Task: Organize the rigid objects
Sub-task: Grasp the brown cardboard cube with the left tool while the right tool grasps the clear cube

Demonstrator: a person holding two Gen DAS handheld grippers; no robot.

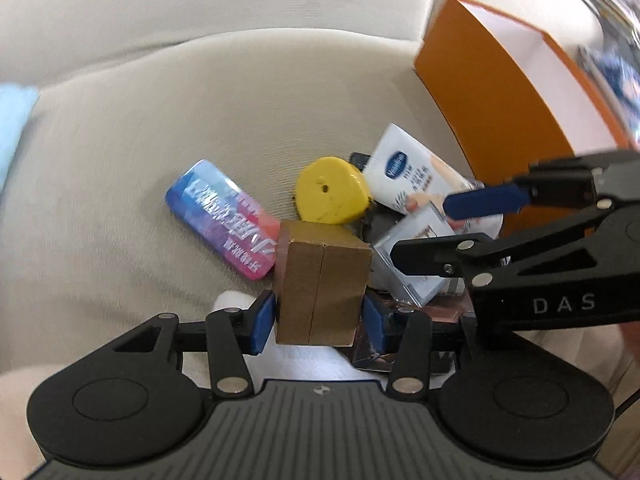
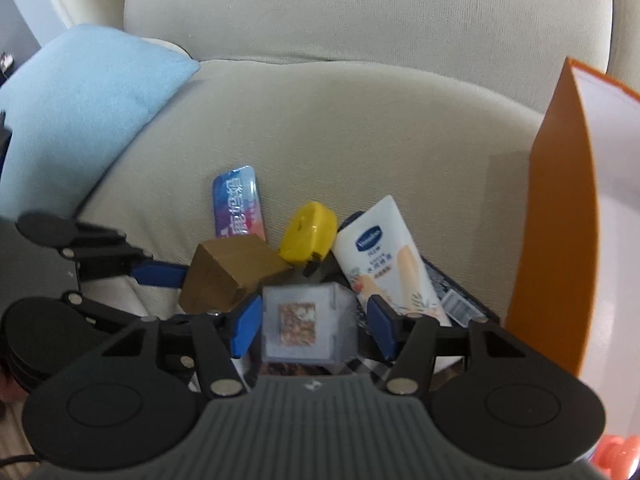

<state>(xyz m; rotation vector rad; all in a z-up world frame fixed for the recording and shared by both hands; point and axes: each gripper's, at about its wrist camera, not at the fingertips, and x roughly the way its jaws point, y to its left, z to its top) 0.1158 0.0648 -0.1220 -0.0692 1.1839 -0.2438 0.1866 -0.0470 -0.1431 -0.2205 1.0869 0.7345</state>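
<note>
A pile of small objects lies on a beige sofa cushion (image 1: 120, 128). My left gripper (image 1: 320, 316) is shut on a gold-brown box (image 1: 320, 284), pads against both its sides; the box also shows in the right wrist view (image 2: 224, 276). My right gripper (image 2: 312, 324) straddles a clear plastic cube (image 2: 304, 324) with a brown picture; the left pad touches it, a gap shows at the right pad. The cube also shows in the left wrist view (image 1: 416, 252). Beside them lie a blue-pink tin (image 1: 224, 220), a yellow tape measure (image 1: 332, 192) and a white Vaseline tube (image 2: 384, 264).
An open orange box (image 1: 480, 80) with a white inside stands at the right of the pile; it also shows in the right wrist view (image 2: 560, 208). A light blue pillow (image 2: 80, 112) lies at the left. A dark flat item (image 2: 456, 292) lies under the tube.
</note>
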